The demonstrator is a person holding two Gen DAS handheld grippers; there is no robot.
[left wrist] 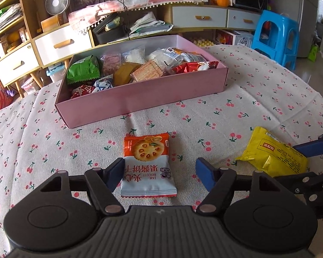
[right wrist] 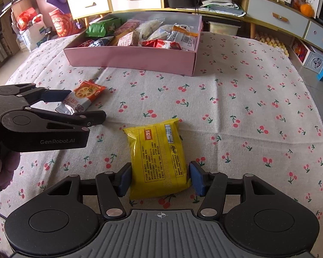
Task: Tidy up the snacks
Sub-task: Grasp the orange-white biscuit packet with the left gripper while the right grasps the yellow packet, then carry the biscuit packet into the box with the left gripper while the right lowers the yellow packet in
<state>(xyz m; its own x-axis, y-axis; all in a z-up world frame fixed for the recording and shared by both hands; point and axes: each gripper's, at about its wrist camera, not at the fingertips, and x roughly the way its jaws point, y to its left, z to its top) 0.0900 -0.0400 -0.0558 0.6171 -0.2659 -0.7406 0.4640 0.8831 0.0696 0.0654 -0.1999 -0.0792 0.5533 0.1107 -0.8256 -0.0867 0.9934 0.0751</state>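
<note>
An orange-and-white jam biscuit packet [left wrist: 148, 150] lies flat on the cherry-print cloth, between the fingers of my left gripper [left wrist: 160, 176]. The left pad touches its edge, while a gap stays at the right pad, so the jaws are open. A yellow snack packet [right wrist: 159, 150] lies to its right, and my right gripper [right wrist: 160, 180] is shut on its near end with both blue pads against its sides. Beyond both stands a pink box [left wrist: 140, 99] filled with several wrapped snacks. The right wrist view shows the left gripper [right wrist: 86, 104] around the biscuit packet [right wrist: 86, 92], in front of the box [right wrist: 129, 58].
The table's cloth [right wrist: 236, 111] stretches to the right of the yellow packet. A blue plastic stool [left wrist: 277, 34] stands past the table's far right corner. Wooden drawer cabinets [left wrist: 60, 43] line the wall behind. A person's hand [right wrist: 2, 167] holds the left gripper.
</note>
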